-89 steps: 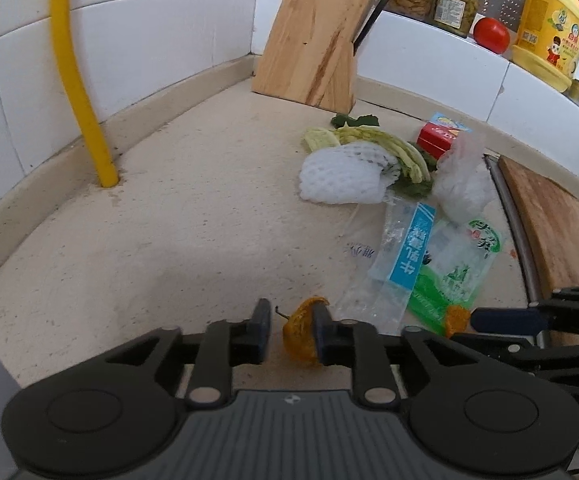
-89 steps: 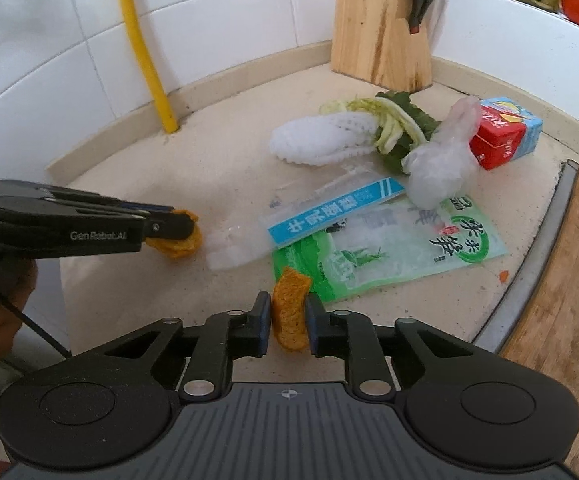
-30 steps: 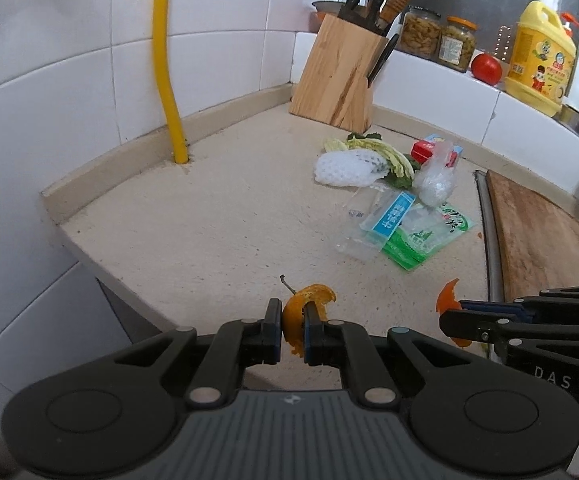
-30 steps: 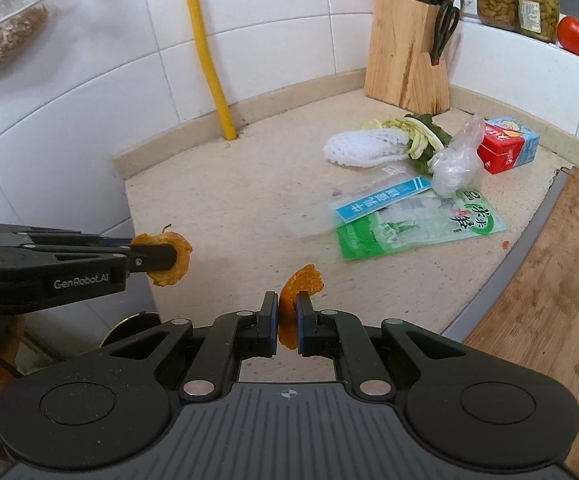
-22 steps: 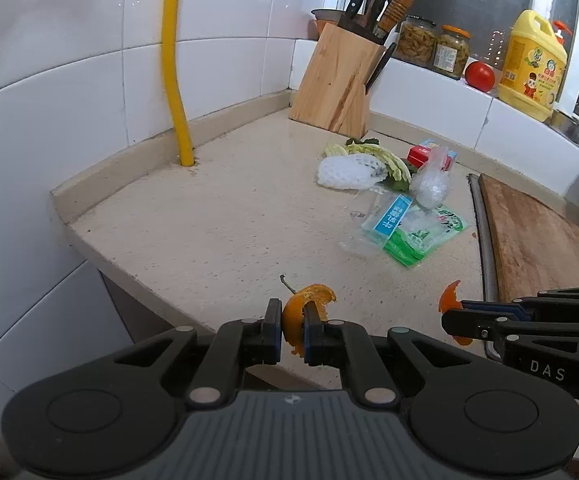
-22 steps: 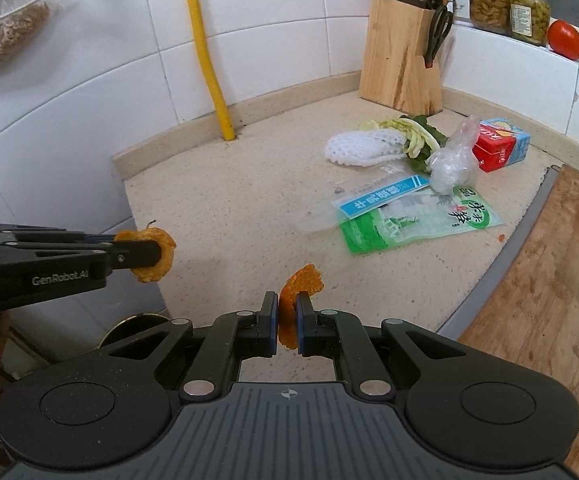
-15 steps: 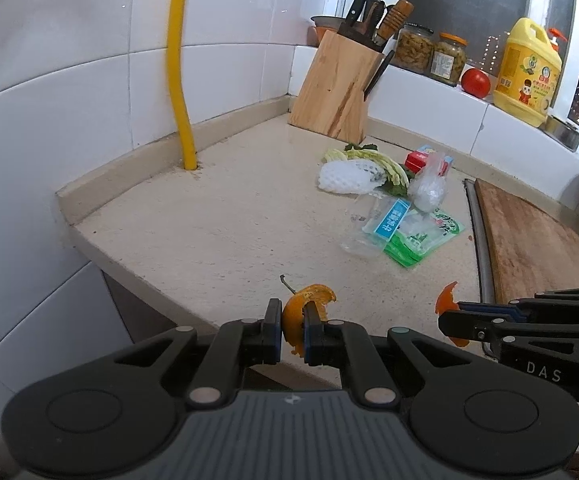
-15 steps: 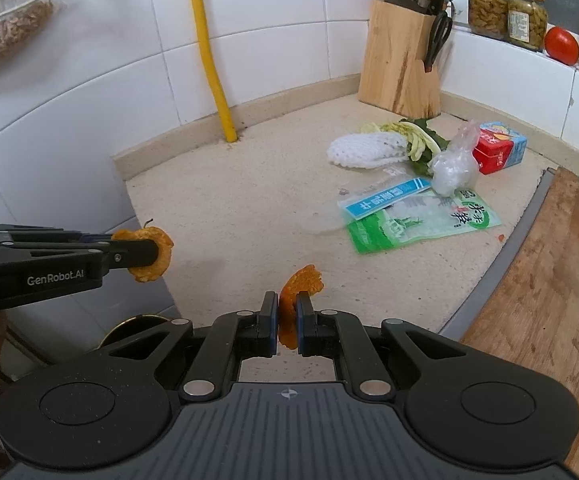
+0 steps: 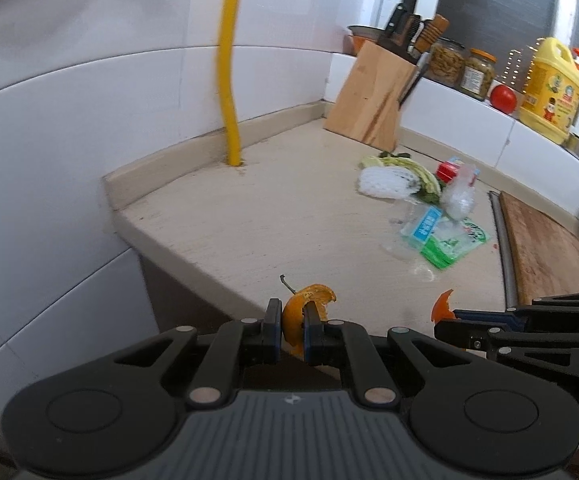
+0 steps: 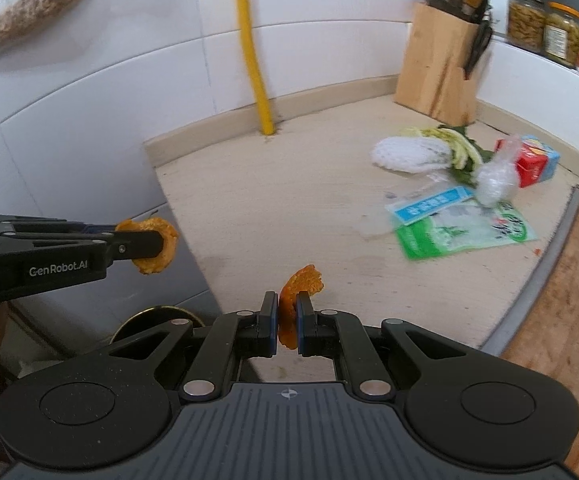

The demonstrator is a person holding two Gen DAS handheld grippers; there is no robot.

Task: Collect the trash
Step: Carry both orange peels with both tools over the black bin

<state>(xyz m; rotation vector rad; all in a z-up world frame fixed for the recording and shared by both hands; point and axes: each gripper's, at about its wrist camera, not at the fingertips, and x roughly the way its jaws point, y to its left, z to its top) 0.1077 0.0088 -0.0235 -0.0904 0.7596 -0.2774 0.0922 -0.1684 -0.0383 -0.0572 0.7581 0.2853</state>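
Left gripper (image 9: 289, 328) clamped on a curled piece of orange peel with a thin stem (image 9: 303, 310), held off the near edge of the beige stone countertop (image 9: 273, 216); the same peel shows in the right wrist view (image 10: 155, 246), pinched at the left tool's tip over the dark gap beside the counter. Right gripper (image 10: 288, 322) clamped on a second, flatter strip of orange peel (image 10: 297, 292), standing upright between its black fingers (image 10: 268, 320); from the left wrist view this gripper (image 9: 449, 324) enters low right with the peel's edge (image 9: 441, 306) poking up from its tip. Both tools level with each other and near, not touching. Below the left tool, a round dark rim (image 10: 151, 320), partly hidden by the right gripper body; cannot tell what it is. Rest of the trash lies in a cluster well back on the countertop: white foam fruit net (image 10: 409, 154) against pale green cabbage leaves (image 10: 459, 146), clear crumpled plastic bag (image 10: 495, 180) just beside a red drink carton (image 10: 533, 162), clear wrapper with blue label (image 10: 429, 206) overlapping a green printed plastic packet (image 10: 469, 236). Yellow pipe (image 9: 229, 64) rises up the white tiled wall. Wooden knife block (image 9: 371, 106) in the far corner. Wooden cutting board (image 9: 545, 252) at the right.
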